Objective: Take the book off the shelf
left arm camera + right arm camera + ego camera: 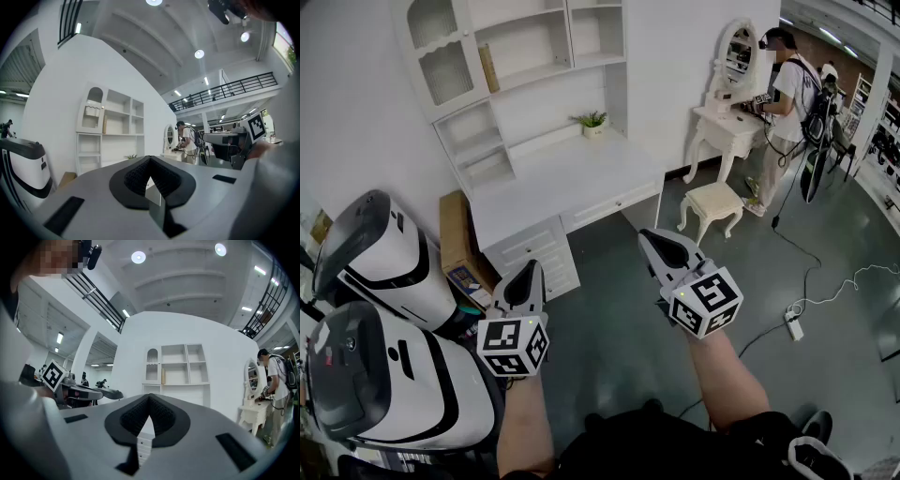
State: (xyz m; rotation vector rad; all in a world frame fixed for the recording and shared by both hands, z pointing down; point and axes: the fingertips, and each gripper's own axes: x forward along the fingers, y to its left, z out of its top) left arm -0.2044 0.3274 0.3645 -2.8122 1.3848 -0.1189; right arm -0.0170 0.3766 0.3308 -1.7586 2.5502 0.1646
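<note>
A thin tan book (pixel 488 67) leans upright on a middle shelf of the white hutch (pixel 534 75) above the white desk (pixel 562 178). It shows small and far off in the left gripper view (pixel 104 124) and the right gripper view (pixel 163 376). My left gripper (pixel 532 267) and my right gripper (pixel 652 236) hover over the grey floor, short of the desk's front. Both point toward the desk. Each has its jaws shut with nothing between them, as seen along the left gripper (pixel 150 159) and the right gripper (pixel 149 397).
A small potted plant (pixel 593 120) stands at the back of the desk. A cardboard box (pixel 457 239) sits left of the desk's drawers. Two white machines (pixel 384 262) crowd the left. At right are a stool (pixel 712 202), a vanity table (pixel 731 117), a standing person (pixel 783 94) and floor cables (pixel 794 323).
</note>
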